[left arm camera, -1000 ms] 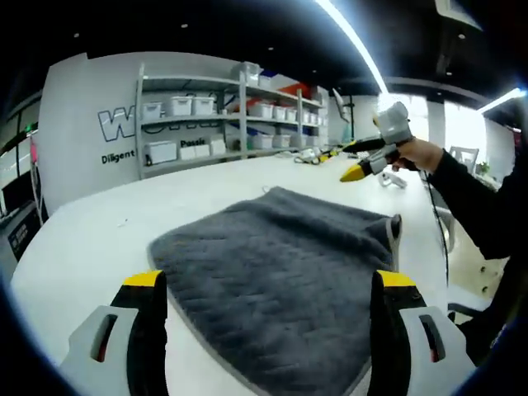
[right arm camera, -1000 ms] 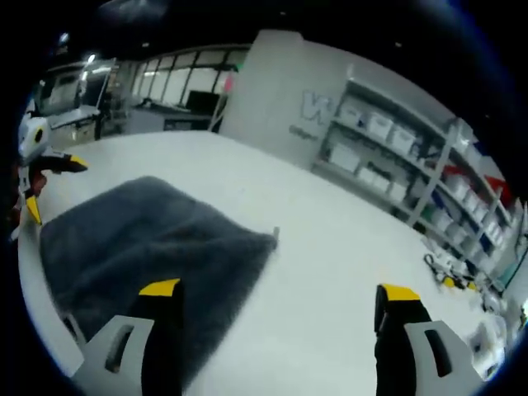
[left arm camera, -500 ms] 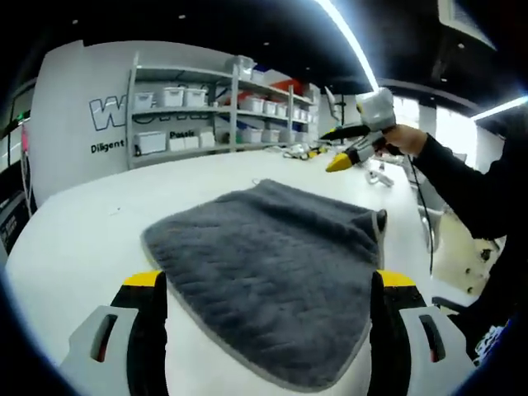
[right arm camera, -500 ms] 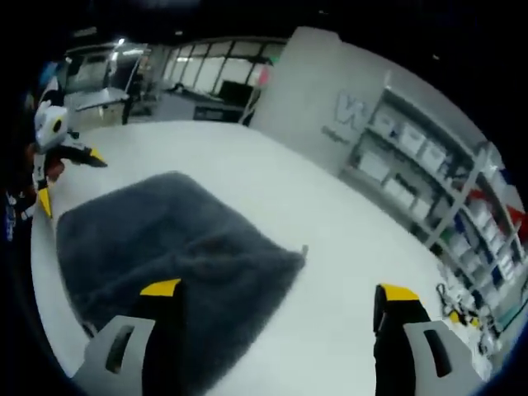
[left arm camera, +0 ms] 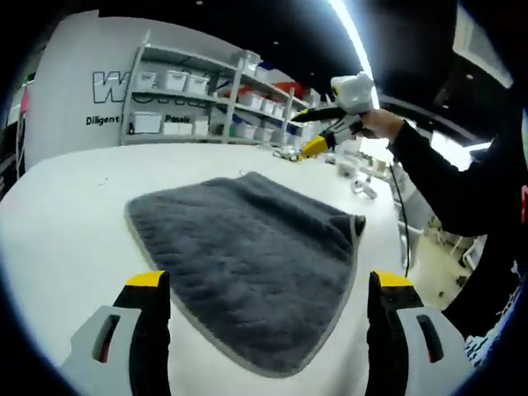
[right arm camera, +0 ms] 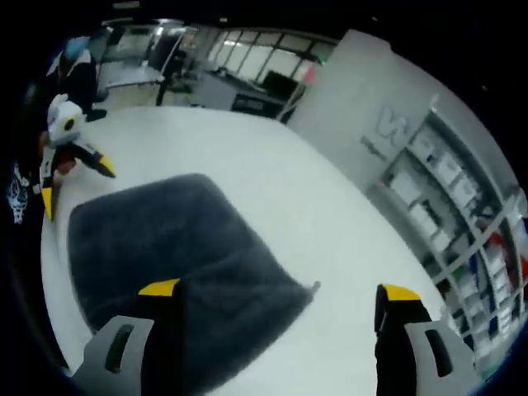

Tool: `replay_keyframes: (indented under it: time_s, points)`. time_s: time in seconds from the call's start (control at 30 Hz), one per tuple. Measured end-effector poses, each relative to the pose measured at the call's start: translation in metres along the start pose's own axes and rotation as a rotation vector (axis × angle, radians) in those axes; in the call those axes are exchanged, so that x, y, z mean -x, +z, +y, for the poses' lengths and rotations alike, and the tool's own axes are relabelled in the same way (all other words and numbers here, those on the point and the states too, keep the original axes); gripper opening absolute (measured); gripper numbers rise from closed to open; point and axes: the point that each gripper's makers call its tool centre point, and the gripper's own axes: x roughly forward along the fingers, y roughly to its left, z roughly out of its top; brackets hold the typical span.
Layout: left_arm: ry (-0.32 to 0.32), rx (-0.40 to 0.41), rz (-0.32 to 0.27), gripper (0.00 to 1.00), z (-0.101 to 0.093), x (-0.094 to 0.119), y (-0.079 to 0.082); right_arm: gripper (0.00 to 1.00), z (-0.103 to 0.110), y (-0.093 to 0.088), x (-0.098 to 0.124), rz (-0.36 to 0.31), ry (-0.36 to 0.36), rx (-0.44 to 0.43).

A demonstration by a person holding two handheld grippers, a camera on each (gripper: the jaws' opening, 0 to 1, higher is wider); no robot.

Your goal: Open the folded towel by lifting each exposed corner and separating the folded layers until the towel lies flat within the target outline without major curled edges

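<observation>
Folded grey towel (left arm camera: 247, 256) lies flat on the white table (left arm camera: 66, 214), one small corner curled up at its far right edge in the left gripper view. Left gripper (left arm camera: 264, 285): jaws spread wide above the towel's near edge, grasping nothing. Right gripper (right arm camera: 276, 293): jaws spread apart, empty, raised over the towel's corner and bare table. Storage shelves (left arm camera: 206, 103) with white bins stand beyond the table.

Big white table (left arm camera: 66, 190) up front, and behind it a grey shelf unit (left arm camera: 194, 103) packed with white bins (left arm camera: 173, 81) (against a white lettered wall (left arm camera: 74, 82)). Light strip (left arm camera: 351, 33) overhead, windows (right arm camera: 247, 62) beyond the table.
</observation>
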Motion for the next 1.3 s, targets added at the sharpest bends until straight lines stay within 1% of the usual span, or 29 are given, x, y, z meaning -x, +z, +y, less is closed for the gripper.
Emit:
replay_keyframes:
  time_s: [0.07,0.1,0.17,0.27,0.33,0.4,0.57,0.7,0.8,0.93,1.0,1.17,1.23,1.3]
  points:
    - [0.014,-0.006,0.009,0.95,0.002,0.001,-0.005,0.96,-0.001,0.007,-0.001,-0.002,0.018,0.019]
    - [0.028,-0.025,0.023,0.93,0.004,0.002,-0.009,0.96,-0.001,0.011,-0.001,-0.003,0.029,0.026]
    - [0.033,-0.032,0.026,0.91,0.004,0.002,-0.011,0.95,-0.002,0.016,-0.004,0.004,0.048,0.045]
    - [0.029,-0.03,0.024,0.91,0.002,0.004,-0.013,0.93,0.001,0.018,-0.008,0.027,0.083,0.079]
    - [0.032,-0.051,0.034,0.9,0.001,0.004,-0.016,0.93,0.004,0.021,-0.011,0.038,0.101,0.114]
    - [0.041,-0.079,0.039,0.87,0.001,0.004,-0.017,0.92,0.004,0.025,-0.014,0.042,0.107,0.13]
    - [0.048,-0.09,0.032,0.84,0.004,0.005,-0.015,0.9,0.003,0.041,-0.024,0.038,0.118,0.16]
    - [0.054,-0.115,0.044,0.83,0.004,0.006,-0.018,0.9,0.007,0.051,-0.03,0.051,0.149,0.197]
    - [0.054,-0.146,0.057,0.8,0.003,0.008,-0.02,0.89,0.013,0.063,-0.038,0.05,0.173,0.223]
    - [0.041,-0.178,0.075,0.78,0.002,0.011,-0.023,0.87,0.021,0.076,-0.044,0.046,0.192,0.258]
    - [0.027,-0.186,0.083,0.74,0.001,0.013,-0.023,0.87,0.026,0.083,-0.046,0.04,0.206,0.273]
    - [0.018,-0.204,0.089,0.72,0.002,0.016,-0.024,0.87,0.032,0.097,-0.054,0.031,0.227,0.305]
    - [-0.012,-0.226,0.102,0.69,-0.002,0.017,-0.027,0.86,0.033,0.102,-0.058,0.034,0.234,0.316]
    - [-0.023,-0.24,0.11,0.66,-0.003,0.017,-0.028,0.86,0.035,0.108,-0.061,0.036,0.246,0.331]
